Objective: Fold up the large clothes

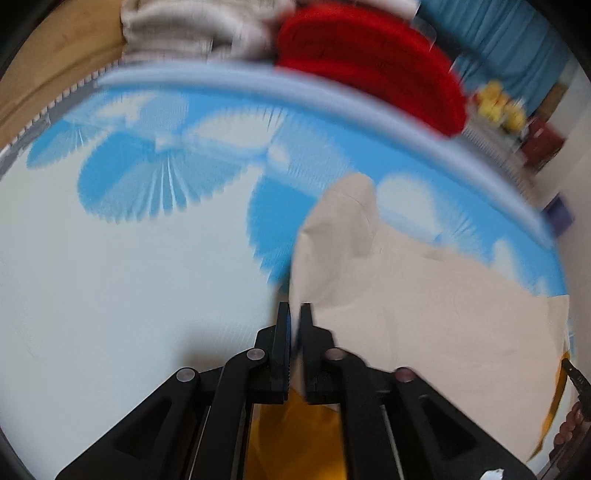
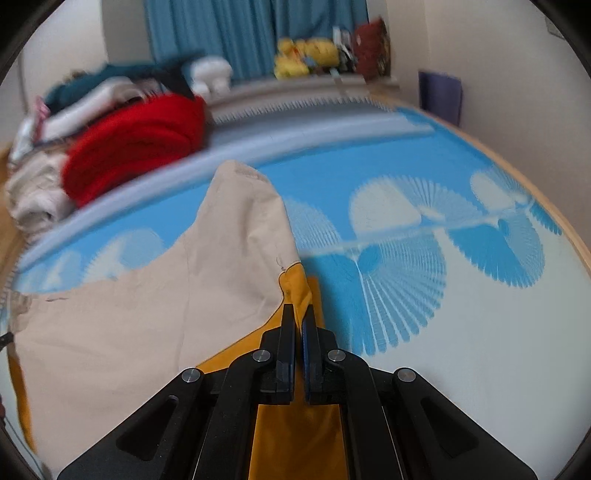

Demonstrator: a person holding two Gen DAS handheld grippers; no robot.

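A large beige garment with a mustard-yellow lining lies spread on the blue-and-white bed sheet. One beige sleeve or corner rises in a fold toward the far side. My left gripper is shut on the garment's beige edge, and the cloth runs down between its fingers. In the right wrist view the same garment stretches away to the left. My right gripper is shut on its yellow edge. Both views are blurred.
A rolled red blanket and a pile of white and teal clothes sit at the far side of the bed. Yellow plush toys and a blue curtain stand behind. A wall runs along the right.
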